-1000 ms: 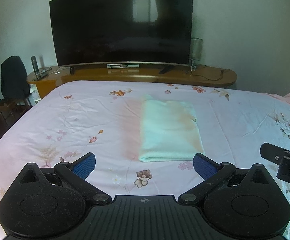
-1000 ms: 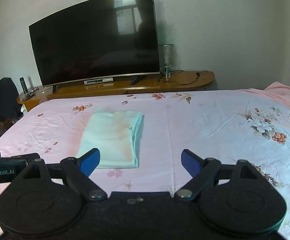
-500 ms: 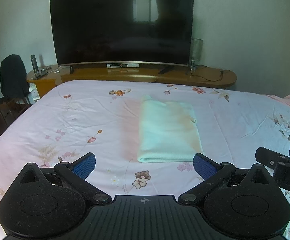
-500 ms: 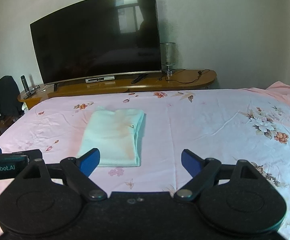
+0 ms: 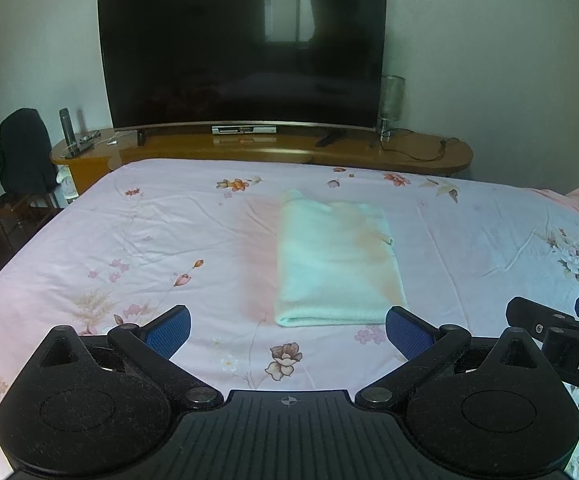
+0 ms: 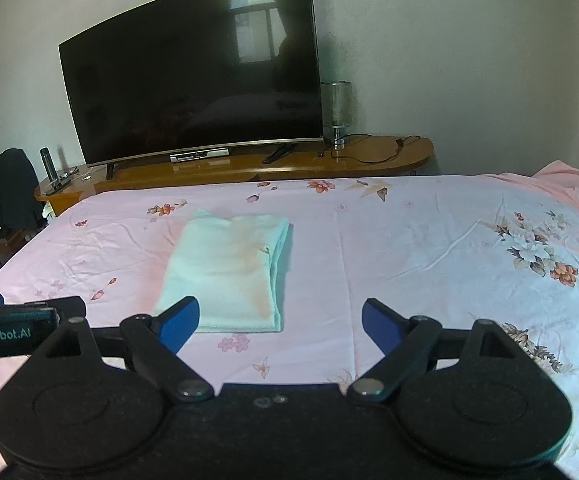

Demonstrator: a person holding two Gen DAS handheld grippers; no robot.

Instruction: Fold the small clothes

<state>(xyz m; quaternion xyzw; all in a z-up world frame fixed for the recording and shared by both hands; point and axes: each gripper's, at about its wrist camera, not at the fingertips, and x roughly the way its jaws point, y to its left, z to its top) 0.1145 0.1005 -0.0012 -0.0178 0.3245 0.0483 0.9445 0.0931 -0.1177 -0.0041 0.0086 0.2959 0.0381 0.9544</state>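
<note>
Left gripper (image 5: 287,330) nearest the lens: jaws spread wide, nothing between the blue pads (image 5: 169,330), held low above the bed sheet (image 5: 137,240). Right gripper (image 6: 280,324) likewise gaping and empty; its body shows at the right edge of the left view, so the two sit side by side at the near edge of the bed. Change over the last second: very little. The near hem of the cloth has slid slightly lower in the left view and a bit closer to the pads, consistent with a small drift of both cameras rather than a reach; the cloth itself keeps the same outline. Pale mint folded cloth (image 5: 335,260) lies flat on the sheet, beyond the fingertips and apart from both grippers, long axis running near to far, rounded fold at the near end, stacked edges showing along its right side in the right view. Judgement: the fold looks finished or nearly so; either a last half-fold near-to-far remains, or this piece is done. No bin, basket or drawer in sight, so nothing to record for containers. Far: wooden TV stand (image 5: 273,152), dark TV (image 5: 241,48), glass lamp (image 5: 391,100) at its right, dark garment on a chair (image 5: 23,152) far left.
</note>
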